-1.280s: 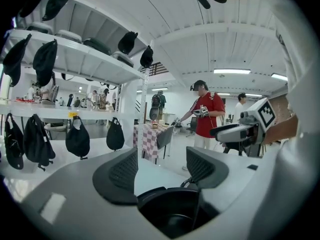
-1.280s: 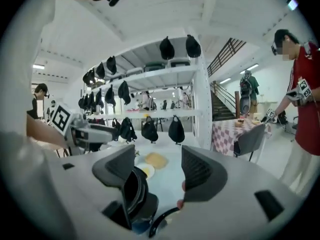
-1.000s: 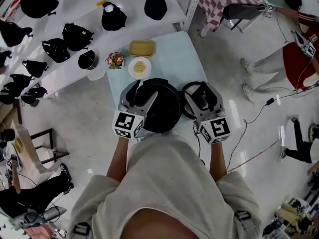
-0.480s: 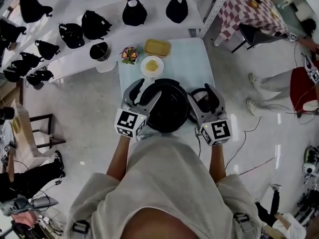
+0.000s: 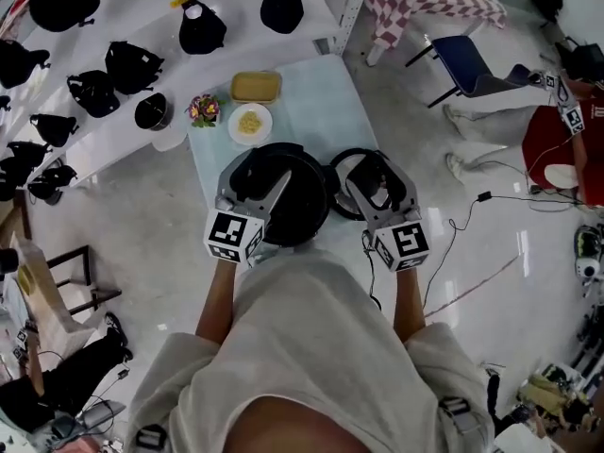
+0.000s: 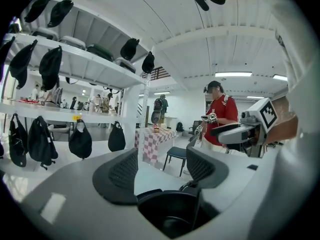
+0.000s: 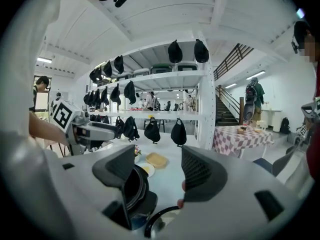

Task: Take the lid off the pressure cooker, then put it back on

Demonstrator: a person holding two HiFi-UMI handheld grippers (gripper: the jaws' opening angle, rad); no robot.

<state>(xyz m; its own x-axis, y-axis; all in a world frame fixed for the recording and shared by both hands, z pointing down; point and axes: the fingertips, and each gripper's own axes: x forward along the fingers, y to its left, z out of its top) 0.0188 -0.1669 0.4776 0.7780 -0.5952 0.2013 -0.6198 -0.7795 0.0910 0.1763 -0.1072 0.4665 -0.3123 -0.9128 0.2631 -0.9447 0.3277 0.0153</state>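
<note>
Head view: left gripper (image 5: 257,177) above the open pressure cooker (image 5: 302,206); right gripper (image 5: 376,176) above the lid (image 5: 338,192), flat on the table (image 5: 311,102) just right of the pressure cooker.

Left gripper view: left gripper (image 6: 161,166) spread wide, holding nothing; pressure cooker (image 6: 170,216) low between the fingers.

Right gripper view: right gripper (image 7: 159,171) likewise apart and empty; pressure cooker (image 7: 136,189) low beside the left finger, lid (image 7: 156,220) curving below the gap.

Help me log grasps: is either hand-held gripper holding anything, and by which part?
Nothing is held: the left hand-held gripper and the right hand-held gripper both show jaws apart, gripping nothing.
</note>
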